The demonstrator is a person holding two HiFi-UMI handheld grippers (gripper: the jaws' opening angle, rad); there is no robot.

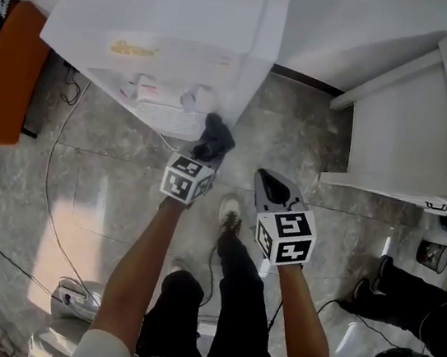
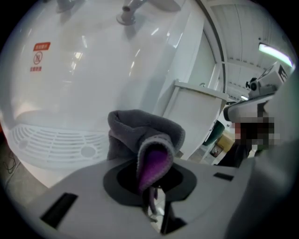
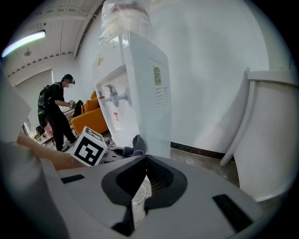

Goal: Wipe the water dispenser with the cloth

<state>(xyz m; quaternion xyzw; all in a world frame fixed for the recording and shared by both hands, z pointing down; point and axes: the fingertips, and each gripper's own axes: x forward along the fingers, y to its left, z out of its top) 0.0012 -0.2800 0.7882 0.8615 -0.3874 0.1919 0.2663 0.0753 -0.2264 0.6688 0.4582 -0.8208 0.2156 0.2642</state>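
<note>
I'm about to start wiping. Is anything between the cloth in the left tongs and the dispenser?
Nothing visible. The left tongs hold the cloth right by the dispenser front, beside its drip grille, with nothing in between.

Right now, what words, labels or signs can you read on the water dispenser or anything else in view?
Red label with prohibition sign, water dispenser front: characters too small to read.
Yellow mark, dispenser top: blurred, unreadable.
Printed sticker, dispenser side: too small to read.
Marker cubes: square patterns only, no words.
No text can be quoted.
</note>
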